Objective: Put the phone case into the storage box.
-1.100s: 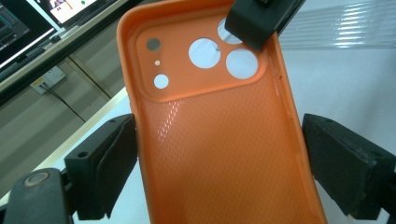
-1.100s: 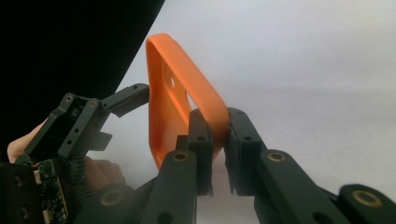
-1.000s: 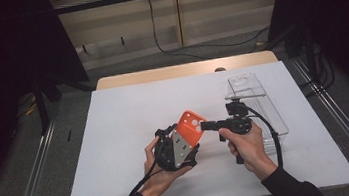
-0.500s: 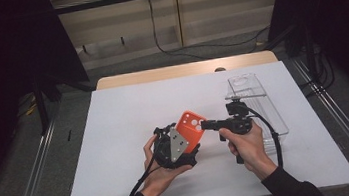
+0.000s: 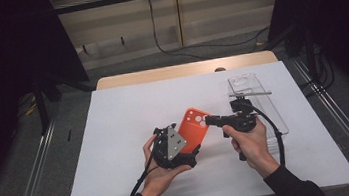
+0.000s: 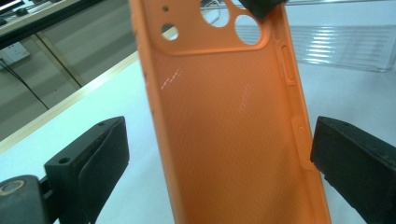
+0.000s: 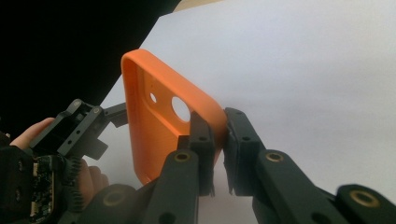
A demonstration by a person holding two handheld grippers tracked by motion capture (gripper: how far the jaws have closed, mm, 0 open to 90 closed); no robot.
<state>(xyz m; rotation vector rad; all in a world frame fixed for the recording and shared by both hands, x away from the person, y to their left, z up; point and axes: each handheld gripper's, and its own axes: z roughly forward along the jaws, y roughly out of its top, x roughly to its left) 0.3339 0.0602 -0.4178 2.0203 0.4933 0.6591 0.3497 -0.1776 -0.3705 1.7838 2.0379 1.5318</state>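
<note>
Phone case [image 5: 195, 128] held off the bench [image 5: 115, 125], over its middle and toward the near edge. Right gripper [image 7: 219, 128] has its jaws pinched on the rim at the camera-hole corner. Left gripper [image 6: 215, 154] stands wide, one jaw on either side of the case's lower half, not visibly touching it.

Step in hand, by my reading: pass the case to the left gripper. Centre the case between the left pads, close on the long side walls below the button bumps, and release the right jaws only once that hold is firm; the soft wall could buckle or slip.

Case: orange, matte, flexible-looking; fine woven texture inside, rounded corners, round camera cut-outs. A clear plastic tray [image 5: 263, 102] lies by the right edge.
</note>
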